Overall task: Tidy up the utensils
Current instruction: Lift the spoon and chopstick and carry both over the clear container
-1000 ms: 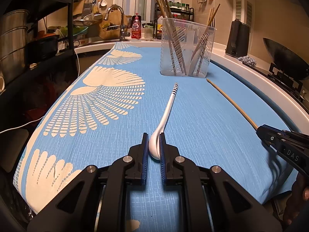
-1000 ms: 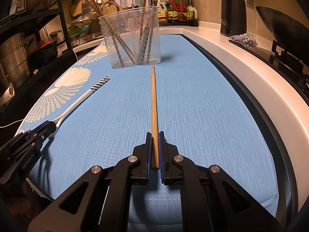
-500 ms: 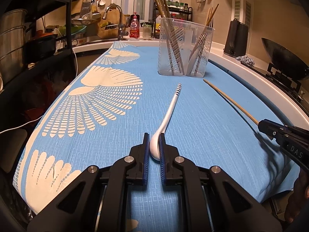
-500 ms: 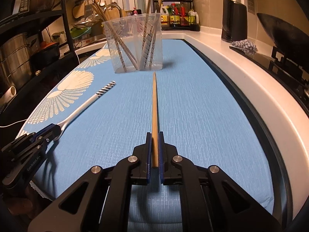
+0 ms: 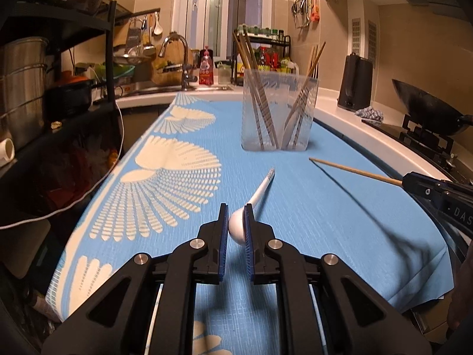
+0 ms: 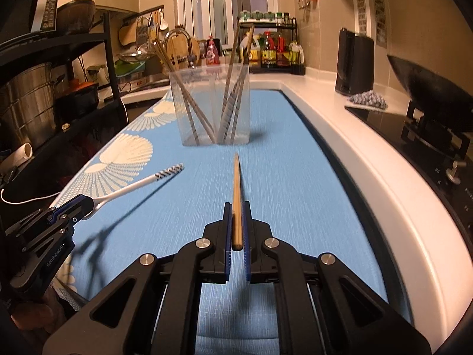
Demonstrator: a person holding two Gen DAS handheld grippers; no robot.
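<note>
We've got the left gripper (image 5: 236, 222) pinching the white spoon (image 5: 238, 227) by its bowl and the right gripper (image 6: 236, 224) clamped on a chopstick (image 6: 236, 195), mid-frame; both tips could clip the clear holder (image 6: 211, 106) rim, upper centre.

- Left gripper (image 6: 85, 207): "GenRobot.AI" printed in white along its black body.
- Right gripper (image 5: 406, 182): white letters "DAS" on its black body; remainder cut off.

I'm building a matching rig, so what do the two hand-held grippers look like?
Both look alike: matte black angular linkage arms with silver round pivot bolts and blue ribbed pads on the fingers. The left hand-held gripper has white "GenRobot.AI" lettering; the right hand-held gripper shows white "DAS".
</note>
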